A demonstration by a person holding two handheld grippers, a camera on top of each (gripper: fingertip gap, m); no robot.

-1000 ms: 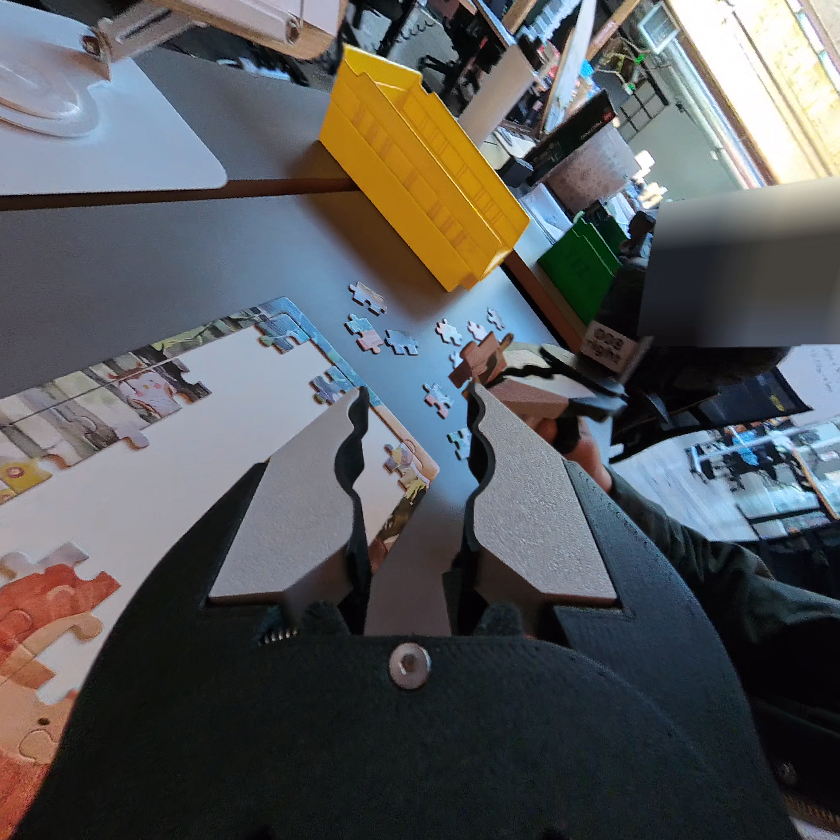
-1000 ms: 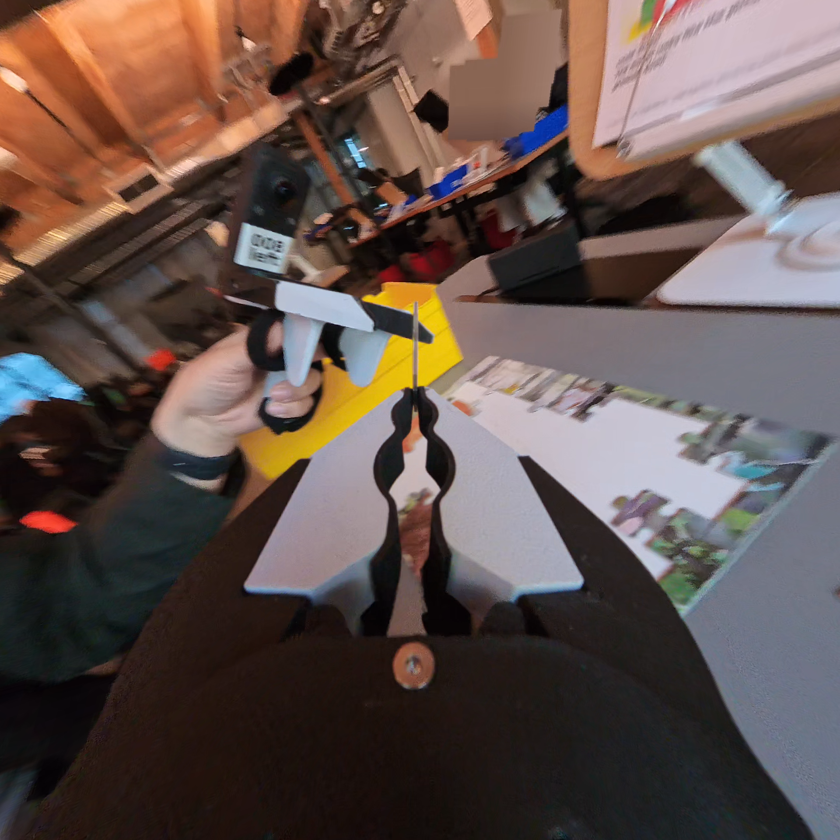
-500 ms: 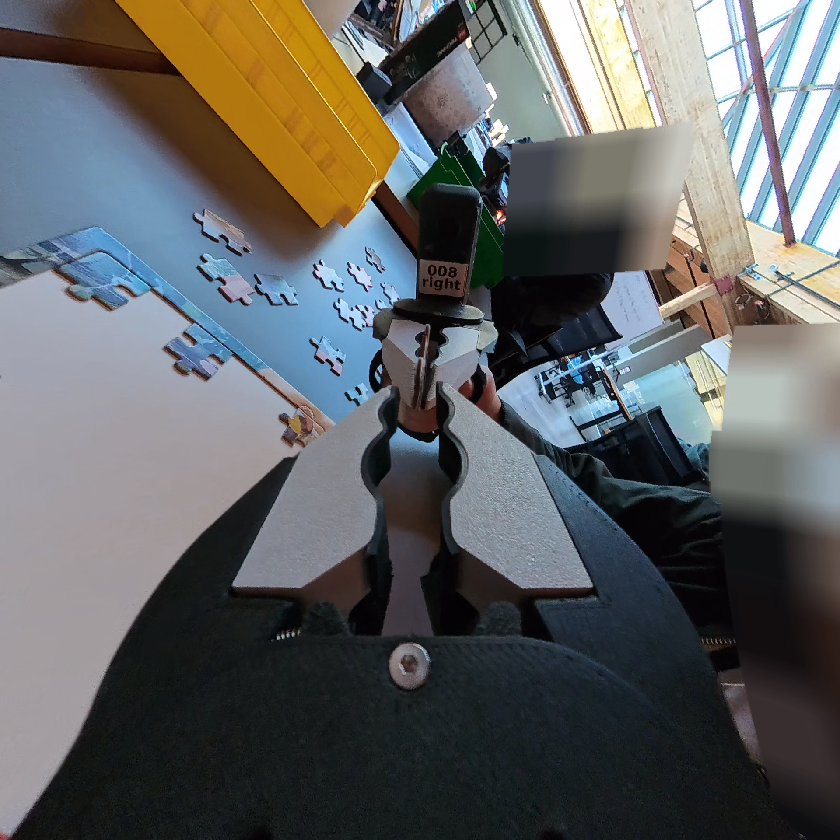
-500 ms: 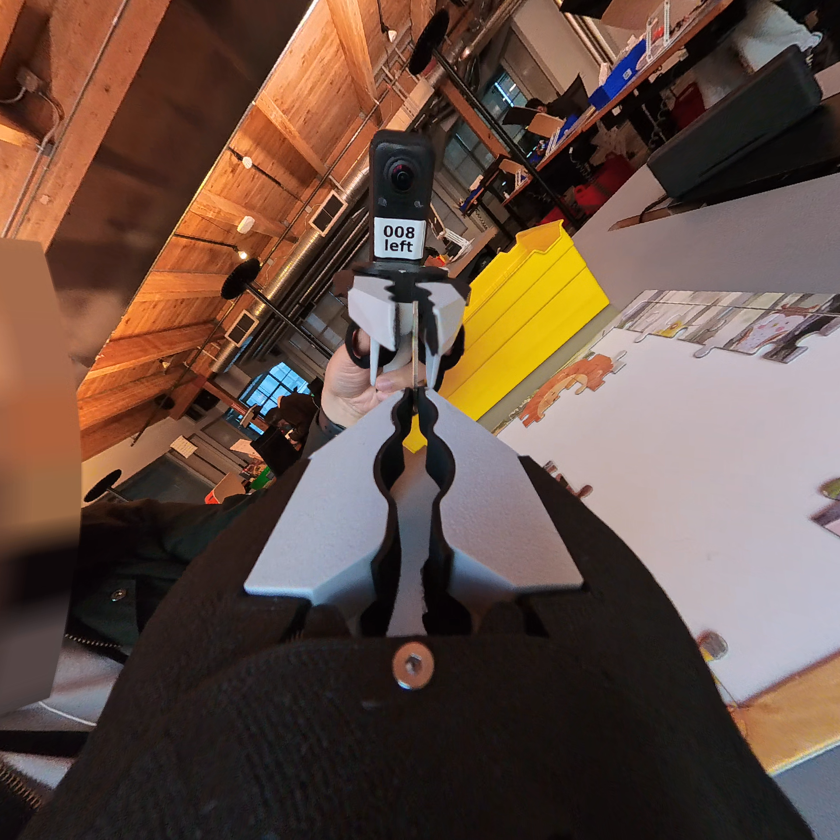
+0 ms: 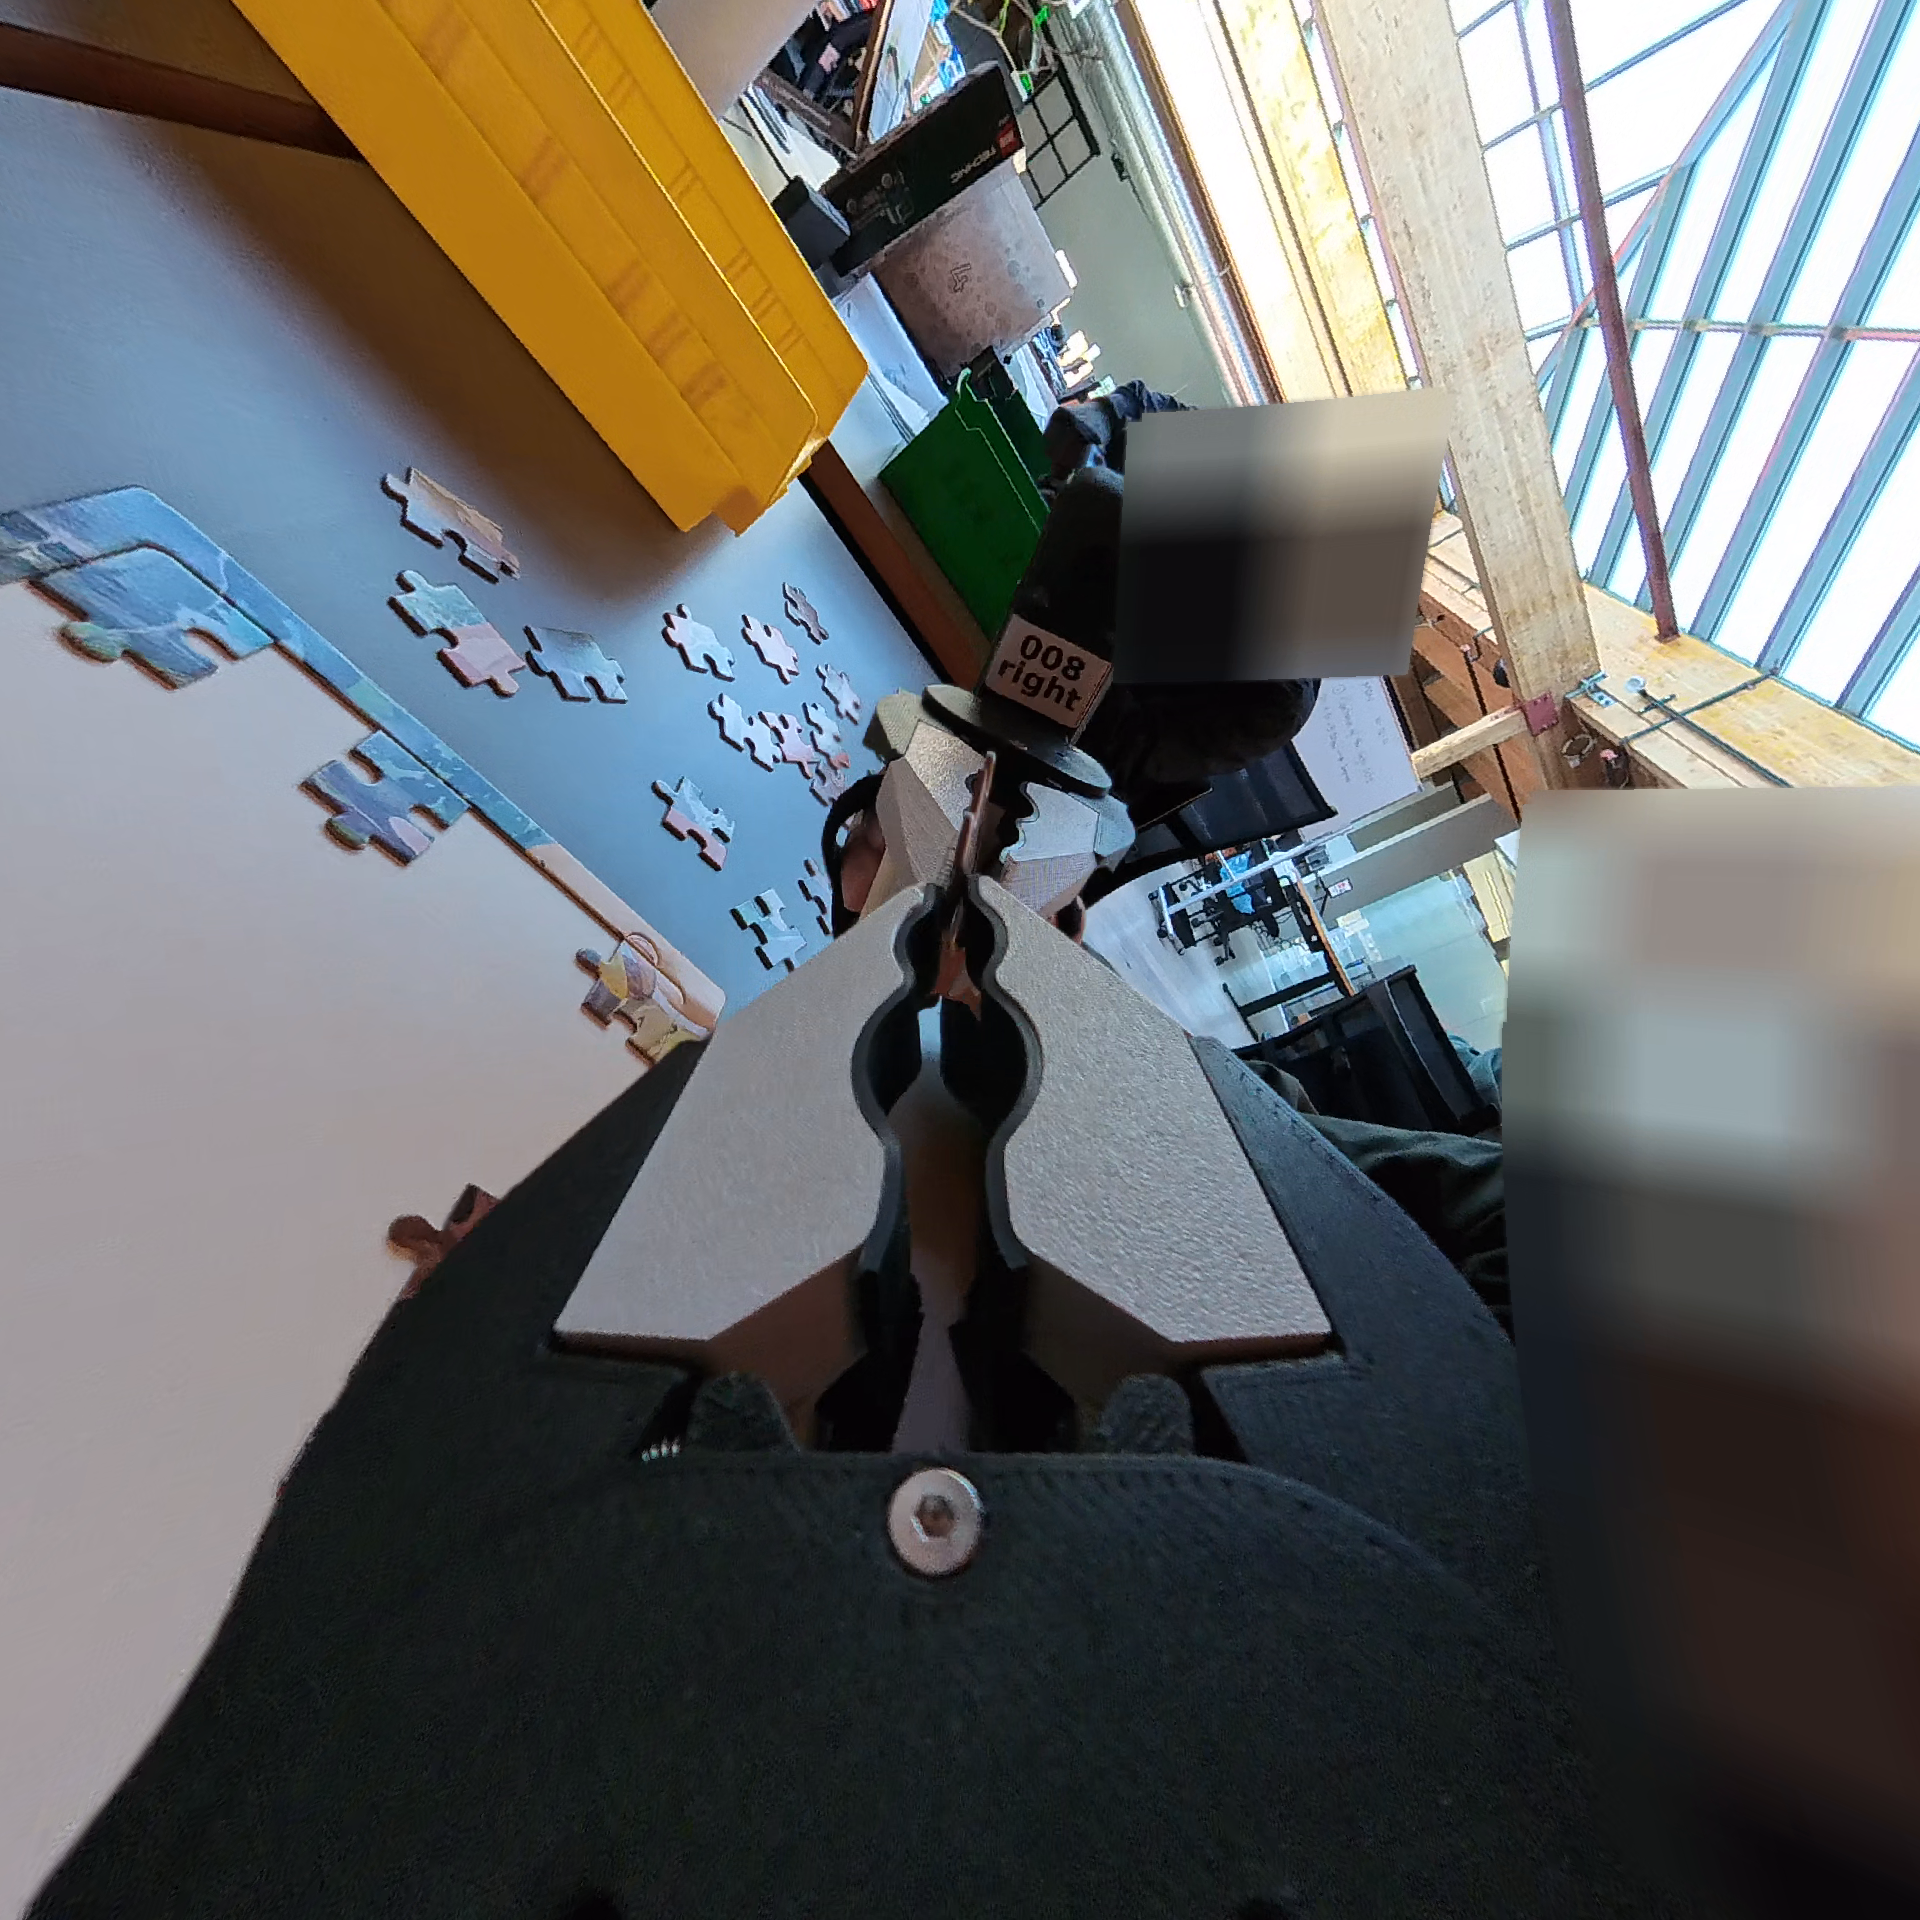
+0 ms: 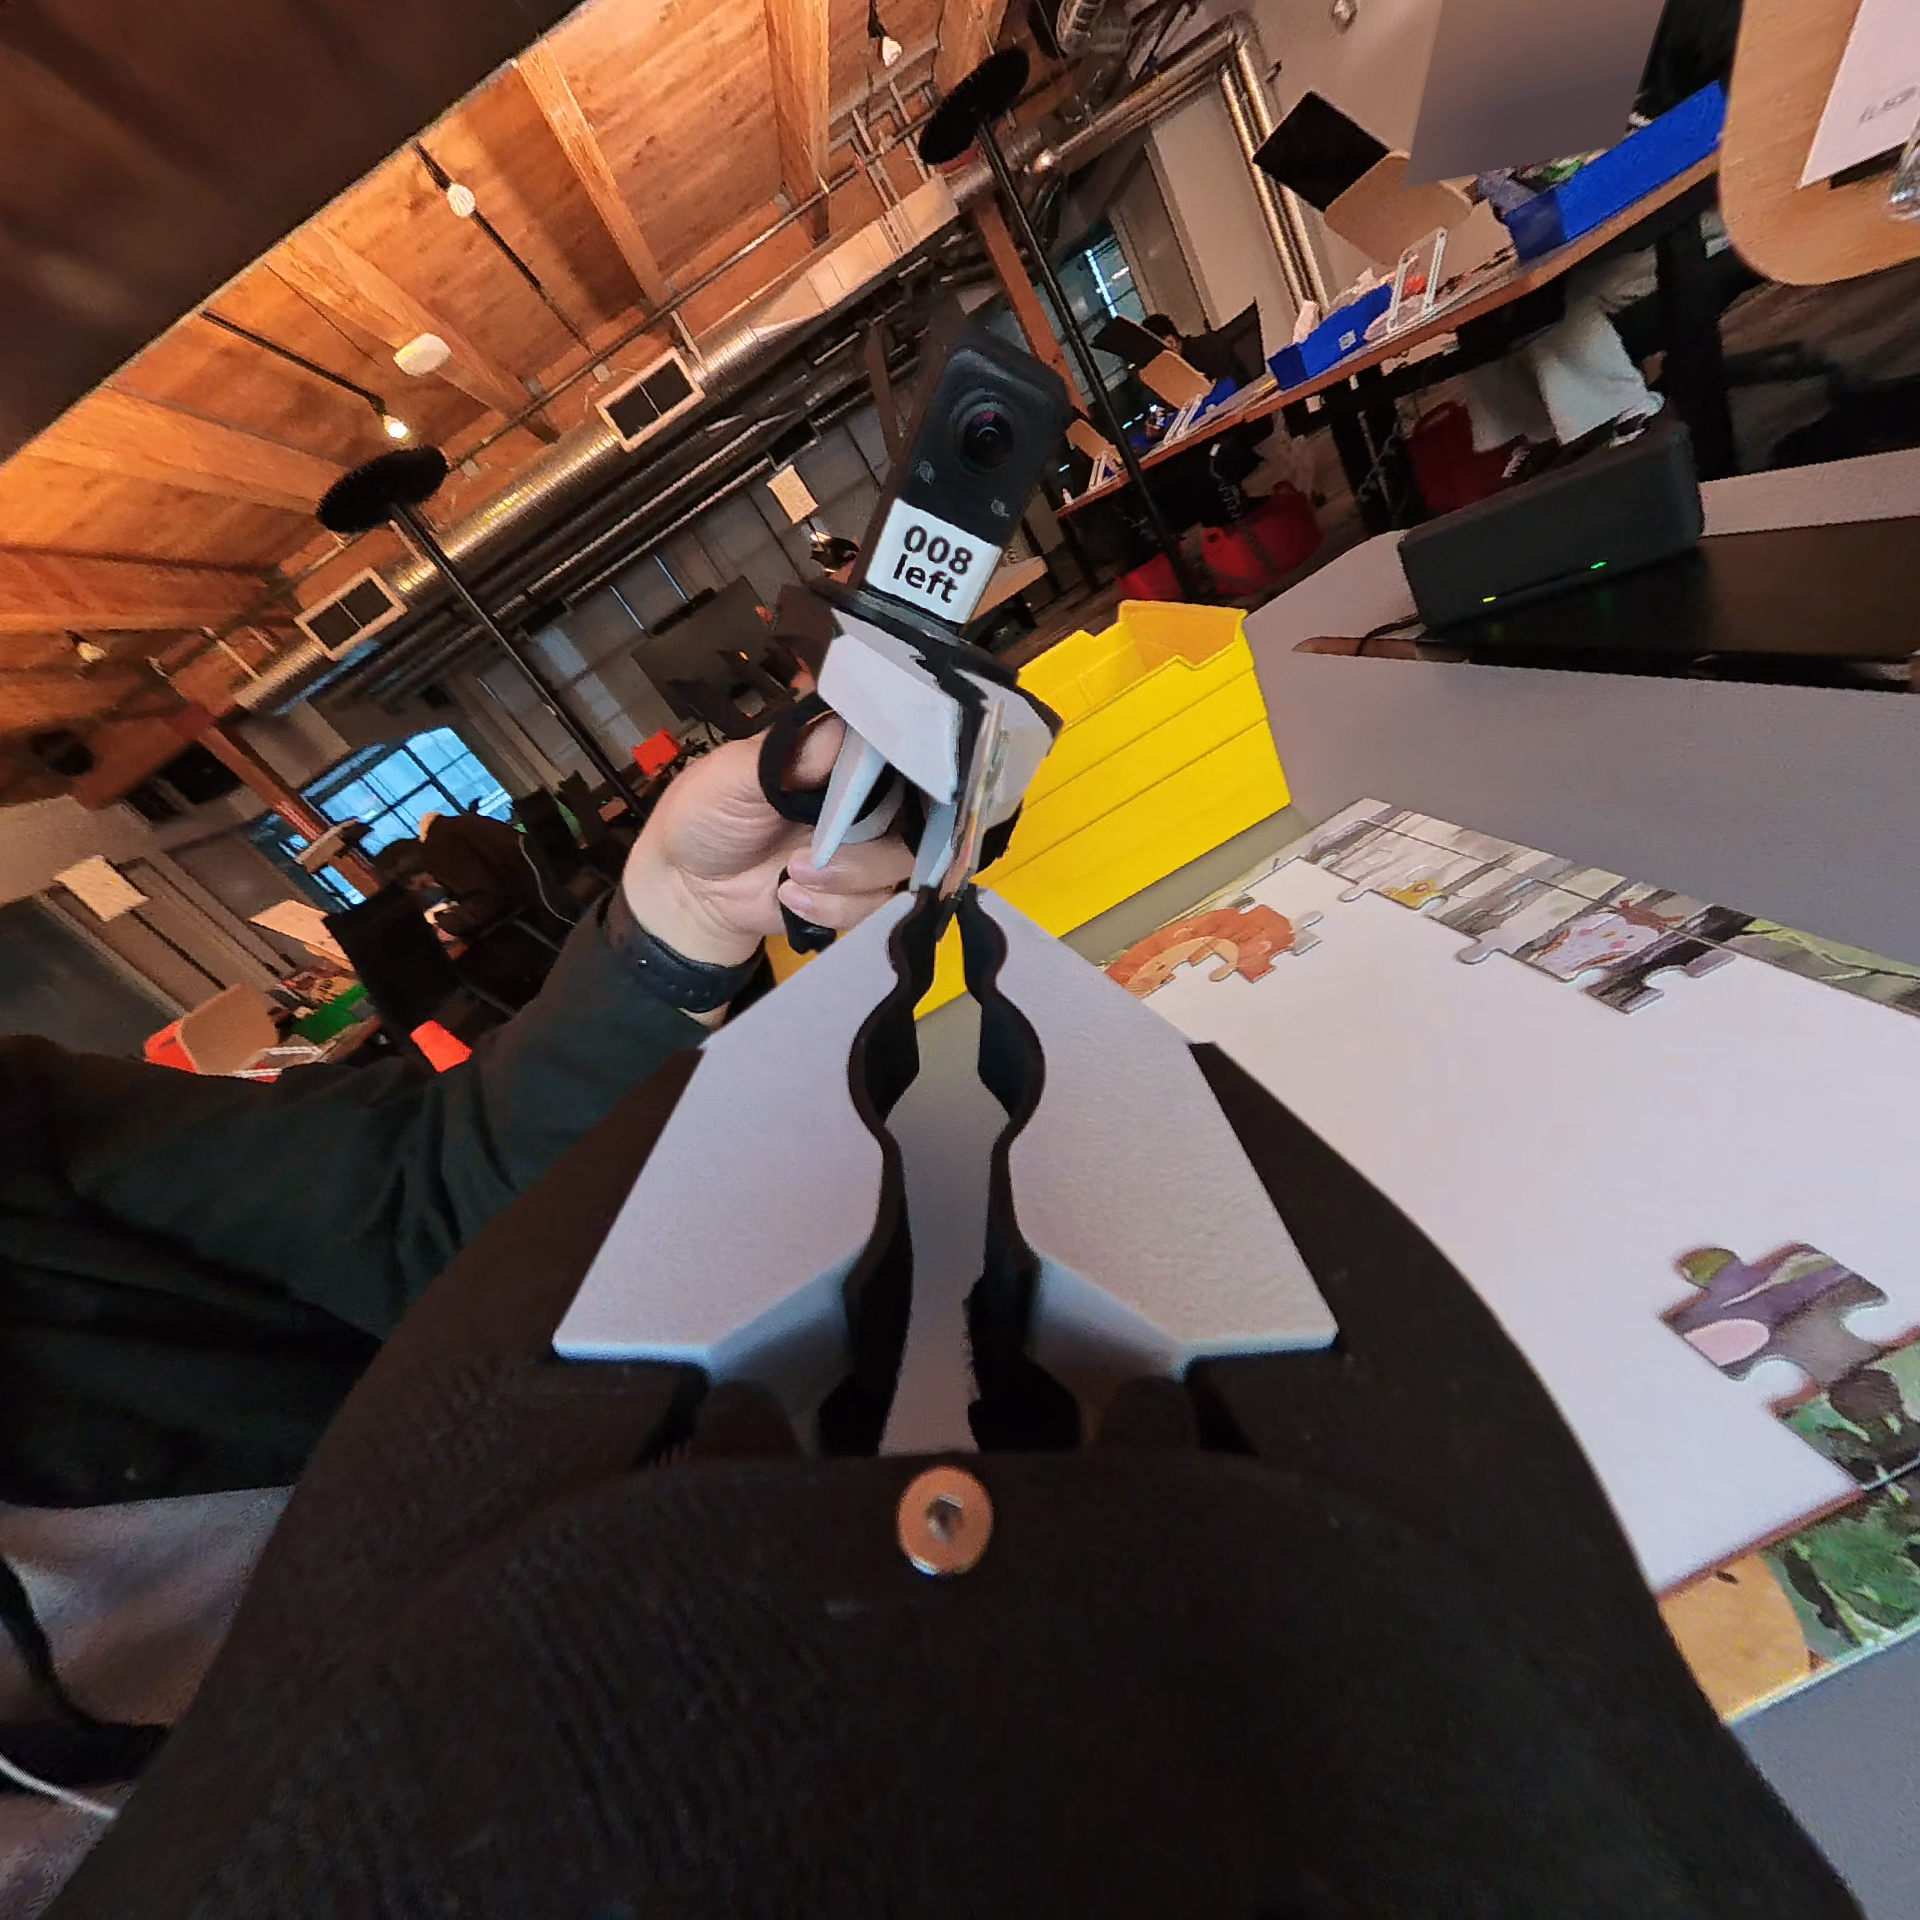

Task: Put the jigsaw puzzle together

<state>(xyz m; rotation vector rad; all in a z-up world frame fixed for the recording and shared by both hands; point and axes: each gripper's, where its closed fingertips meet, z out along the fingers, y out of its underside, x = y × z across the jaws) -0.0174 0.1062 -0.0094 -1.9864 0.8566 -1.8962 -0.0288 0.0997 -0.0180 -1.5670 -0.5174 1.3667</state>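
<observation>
The puzzle board (image 5: 260, 1039) lay flat on the grey tabletop (image 5: 208, 343), at the left of the left wrist view. Only its border and a few edge sections were filled; the white centre was bare. Loose pieces (image 5: 717, 675) were scattered on the tabletop just beside the board, in front of a yellow bin (image 5: 582, 239).

Above the tabletop, the two grippers met tip to tip. The left gripper (image 5: 954, 914) had its fingers closed on the near edge of a single puzzle piece (image 5: 961, 894), held edge-on. The right gripper (image 5: 982, 821) faced it, fingers closed on the far edge of the same piece. The right wrist view confirmed both grips: the right gripper's tips (image 6: 940, 920) were pinched shut and the piece (image 6: 982, 790) ran up into the left gripper's fingers.

Judged step: a hand-over or re-grip of the piece in mid-air.

Risks:
- Release by one gripper before the other held securely would drop the piece onto the board or off the tabletop.
- Opposed pulling or twisting could bend the thin card.
- A narrow edge grip could let the piece rotate, spoiling alignment for insertion.
</observation>
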